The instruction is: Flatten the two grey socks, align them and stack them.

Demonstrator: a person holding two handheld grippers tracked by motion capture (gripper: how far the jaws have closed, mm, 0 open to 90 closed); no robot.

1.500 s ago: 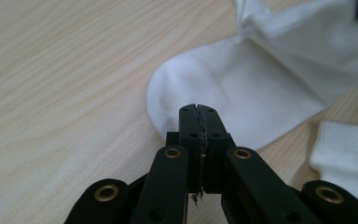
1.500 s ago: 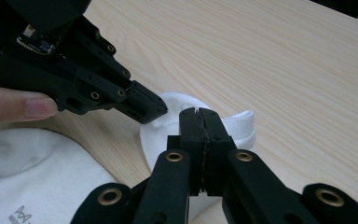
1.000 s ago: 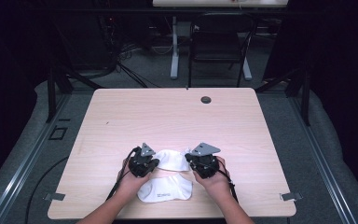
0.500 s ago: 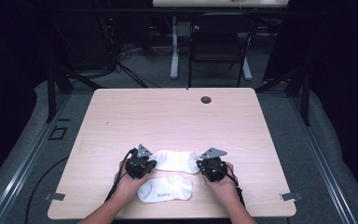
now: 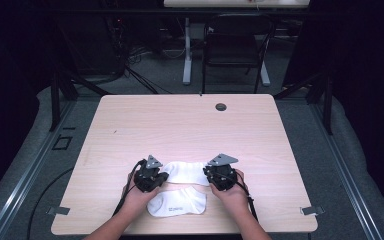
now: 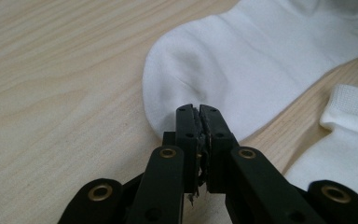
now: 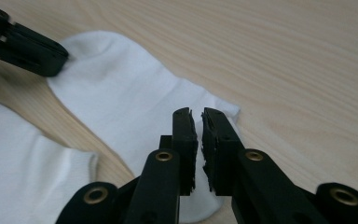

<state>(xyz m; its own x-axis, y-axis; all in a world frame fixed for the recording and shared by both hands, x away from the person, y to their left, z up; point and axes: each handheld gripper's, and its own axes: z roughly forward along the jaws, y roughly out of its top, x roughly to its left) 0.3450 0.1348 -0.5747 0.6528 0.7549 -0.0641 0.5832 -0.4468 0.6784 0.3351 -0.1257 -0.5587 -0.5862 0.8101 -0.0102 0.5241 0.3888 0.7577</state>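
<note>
Two white socks near the desk's [image 5: 130,125] front edge: far sock [image 5: 186,171] stretched flat, near sock [image 5: 176,202] just before it. Left gripper [image 5: 163,176] at the far sock's toe, jaws just easing apart, barely parted. Right gripper [image 5: 207,174] over its cuff, jaws opening, narrow gap, no cloth pinched.

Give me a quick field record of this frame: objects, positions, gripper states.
surface: wooden table
far sock: flat, stretched between both grippers
near sock: flat, at the table's front edge, untouched
left gripper: at the far sock's rounded end, jaws just easing apart, nearly shut, nothing visibly pinched
right gripper: over the other end, jaws just opening, narrow gap, no cloth between the fingers
</note>
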